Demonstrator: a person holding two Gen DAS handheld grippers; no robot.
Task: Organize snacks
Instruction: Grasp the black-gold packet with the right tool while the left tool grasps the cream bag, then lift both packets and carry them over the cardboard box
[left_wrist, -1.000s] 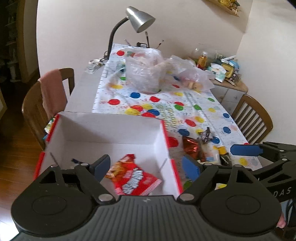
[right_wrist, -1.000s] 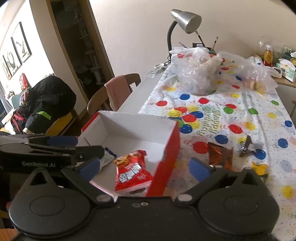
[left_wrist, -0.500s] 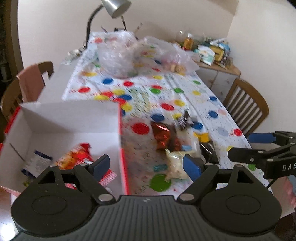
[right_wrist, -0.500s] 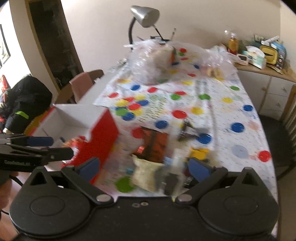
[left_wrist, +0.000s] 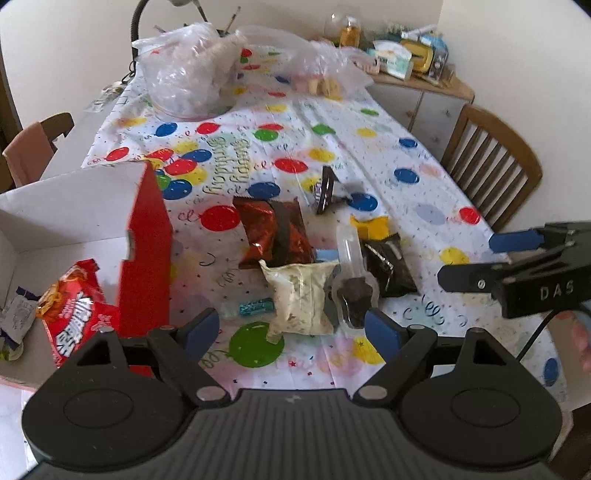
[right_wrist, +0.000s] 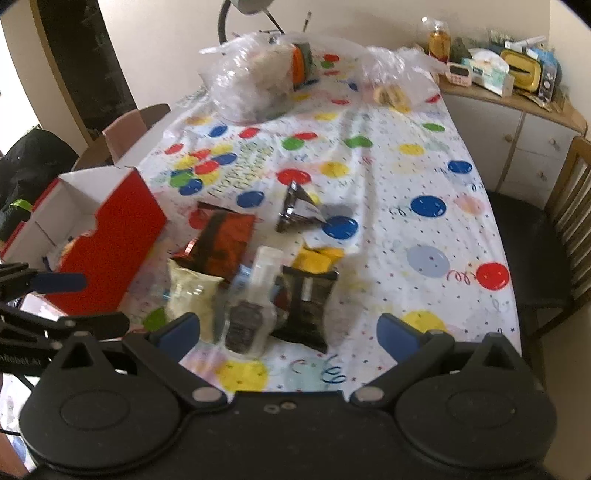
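Observation:
A red-and-white box stands open at the left with a red snack packet inside. Right of it lies a loose pile: a cream packet, a red-brown foil bag, a clear packet of dark pieces, a black packet and a yellow packet. My left gripper hangs open just in front of the cream packet, holding nothing. My right gripper is open above the near side of the clear packet and black packet, touching neither.
The table wears a balloon-print cloth. Clear plastic bags and a lamp sit at the far end. Wooden chairs stand on both sides. A cluttered side cabinet is at the back right. A small dark wrapper lies beyond the pile.
Both grippers have swung from over the box rightward and downward to the snack pile. Both stayed open and empty. The box now sits at the left of each view.

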